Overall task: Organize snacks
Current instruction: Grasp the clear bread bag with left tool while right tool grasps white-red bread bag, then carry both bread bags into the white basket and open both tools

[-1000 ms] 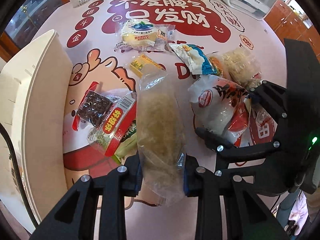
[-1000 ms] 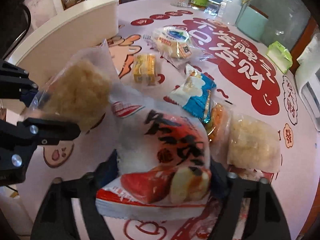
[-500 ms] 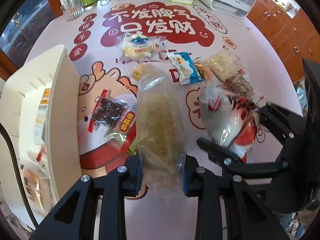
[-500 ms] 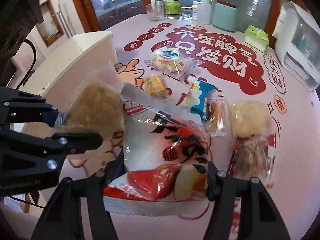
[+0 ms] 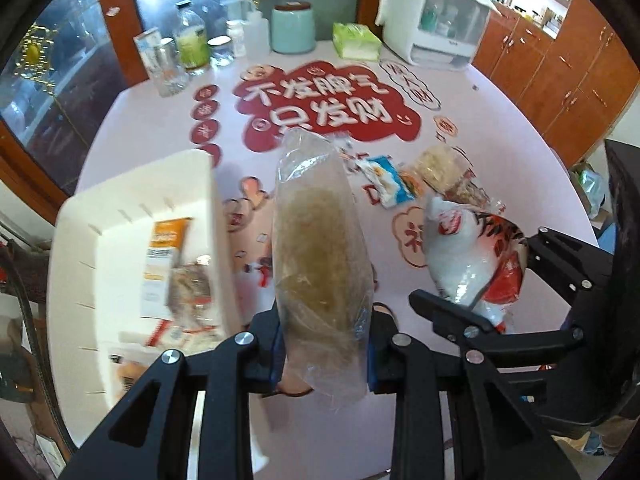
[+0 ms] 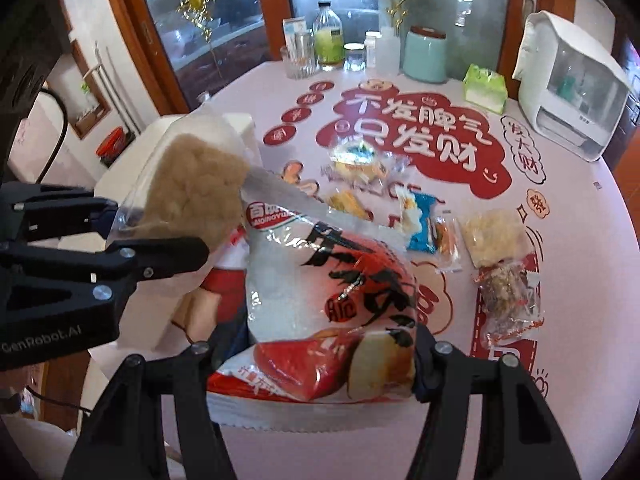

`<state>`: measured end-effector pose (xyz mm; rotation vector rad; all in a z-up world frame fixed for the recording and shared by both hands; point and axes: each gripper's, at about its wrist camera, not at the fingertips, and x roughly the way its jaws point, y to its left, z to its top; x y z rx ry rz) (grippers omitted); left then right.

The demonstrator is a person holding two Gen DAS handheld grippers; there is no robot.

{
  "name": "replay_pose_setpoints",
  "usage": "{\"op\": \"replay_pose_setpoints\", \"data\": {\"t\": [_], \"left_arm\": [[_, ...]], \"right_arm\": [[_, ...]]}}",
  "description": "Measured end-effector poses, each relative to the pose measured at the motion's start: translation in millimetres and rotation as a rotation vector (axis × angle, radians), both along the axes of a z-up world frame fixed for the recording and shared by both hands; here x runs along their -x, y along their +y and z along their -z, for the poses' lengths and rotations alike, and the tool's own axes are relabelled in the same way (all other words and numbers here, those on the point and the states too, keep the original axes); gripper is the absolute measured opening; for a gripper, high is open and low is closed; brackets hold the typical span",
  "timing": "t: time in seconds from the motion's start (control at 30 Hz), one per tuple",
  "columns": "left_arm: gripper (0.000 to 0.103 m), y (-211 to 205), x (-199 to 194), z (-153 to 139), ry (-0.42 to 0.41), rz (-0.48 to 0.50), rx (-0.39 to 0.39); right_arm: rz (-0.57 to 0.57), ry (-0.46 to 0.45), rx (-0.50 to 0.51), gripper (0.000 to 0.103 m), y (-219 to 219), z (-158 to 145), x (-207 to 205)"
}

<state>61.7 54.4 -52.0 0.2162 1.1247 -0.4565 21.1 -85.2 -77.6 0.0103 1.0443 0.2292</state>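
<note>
White bin (image 5: 132,208): lies left of left gripper (image 5: 326,354), the nearer, clamped on brown-cake packet (image 5: 320,240); right gripper (image 6: 312,364) clamped on red-white bag (image 6: 332,300).

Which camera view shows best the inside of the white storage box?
The left wrist view: it looks down into the white storage box and shows snack packets lying inside. In the right wrist view the clear bag of brown snack hides most of the box; only its outer wall appears.
</note>
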Motion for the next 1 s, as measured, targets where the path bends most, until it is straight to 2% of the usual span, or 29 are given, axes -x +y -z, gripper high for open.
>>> {"op": "replay_pose_setpoints", "data": {"t": [0.17,0.6,0.77,1.0], "left_arm": [[0.028,42.7,-10.1,-11.2,-0.043,-0.057,-0.006],[0.028,159.7,-41.2,-27.0,-0.109,-0.241,-0.024],[0.028,189.1,-47.2,-38.9,-0.155,-0.279,-0.033],[0.028,216.7,-54.6,-43.0,-0.17,-0.318,-0.037]], "right_arm": [[0.014,-0.032,-0.028,0.063,27.2,-21.9,-5.2],[-0.074,-0.078,-0.05,0.063,121.9,-63.0,-34.4],[-0.099,-0.096,-0.057,0.064,154.4,-76.4,-44.8],[-0.09,-0.098,-0.082,0.064,187.9,-85.7,-60.7]]}}
